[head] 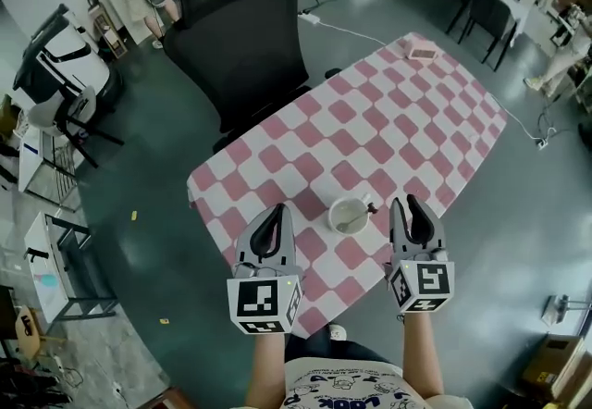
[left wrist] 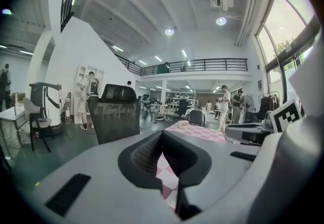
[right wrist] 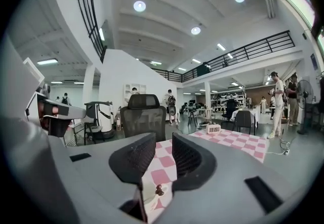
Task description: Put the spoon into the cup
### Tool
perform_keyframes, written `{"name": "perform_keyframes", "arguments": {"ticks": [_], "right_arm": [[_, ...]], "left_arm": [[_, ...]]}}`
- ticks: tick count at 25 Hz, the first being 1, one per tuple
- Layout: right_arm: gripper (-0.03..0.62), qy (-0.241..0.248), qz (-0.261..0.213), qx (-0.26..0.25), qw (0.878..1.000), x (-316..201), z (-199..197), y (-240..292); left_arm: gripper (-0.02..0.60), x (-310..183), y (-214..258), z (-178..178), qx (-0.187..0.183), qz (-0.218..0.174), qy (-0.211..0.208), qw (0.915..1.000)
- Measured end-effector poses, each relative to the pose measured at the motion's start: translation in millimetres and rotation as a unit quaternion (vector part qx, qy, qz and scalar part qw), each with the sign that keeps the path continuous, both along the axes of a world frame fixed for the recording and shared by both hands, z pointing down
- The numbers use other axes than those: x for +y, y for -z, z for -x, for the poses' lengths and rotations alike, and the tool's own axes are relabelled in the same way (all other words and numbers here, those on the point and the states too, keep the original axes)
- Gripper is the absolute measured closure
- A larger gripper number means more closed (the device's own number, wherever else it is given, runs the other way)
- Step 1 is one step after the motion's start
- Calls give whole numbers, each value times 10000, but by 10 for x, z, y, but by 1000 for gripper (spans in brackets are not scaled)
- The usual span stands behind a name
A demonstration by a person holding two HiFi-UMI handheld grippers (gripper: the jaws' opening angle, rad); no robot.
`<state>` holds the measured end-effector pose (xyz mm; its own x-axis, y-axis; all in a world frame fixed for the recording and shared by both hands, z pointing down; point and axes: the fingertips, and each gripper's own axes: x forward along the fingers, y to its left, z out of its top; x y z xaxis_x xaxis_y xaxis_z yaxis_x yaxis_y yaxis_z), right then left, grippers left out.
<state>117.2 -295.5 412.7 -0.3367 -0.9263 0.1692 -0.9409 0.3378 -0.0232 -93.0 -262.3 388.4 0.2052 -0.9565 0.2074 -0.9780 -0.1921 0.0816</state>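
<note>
Spoon resting in cup, just left of right gripper, jaws parted, empty; left gripper clenched

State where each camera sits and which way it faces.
Head view: on the head, steeply down at table, cup, spoon; left gripper, right gripper and forearms show.
Left gripper view: on left gripper, level past its shut jaws toward chair.
Right gripper view: on right gripper, same way; open jaws, cup below.
Shared: table and chair in all.
</note>
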Motion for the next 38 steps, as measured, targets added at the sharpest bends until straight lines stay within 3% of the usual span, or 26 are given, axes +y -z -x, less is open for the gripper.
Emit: {"name": "perform_keyframes", "arguments": {"ticks": [16,22,38], "right_arm": [[572,-54,-894,-209,9958,559,-204,922],[579,-21,-1105,-252,9936,722,-251,1140],[580,-5,-1240,-321,9918,921,-286,1293]], "left_arm": [[568,577,823,-264,-92,-801,59,9967],[568,720,999,-336,-120,-998,60,9949],[568,949,1161,-379,-139,-1200,61,9927]]}}
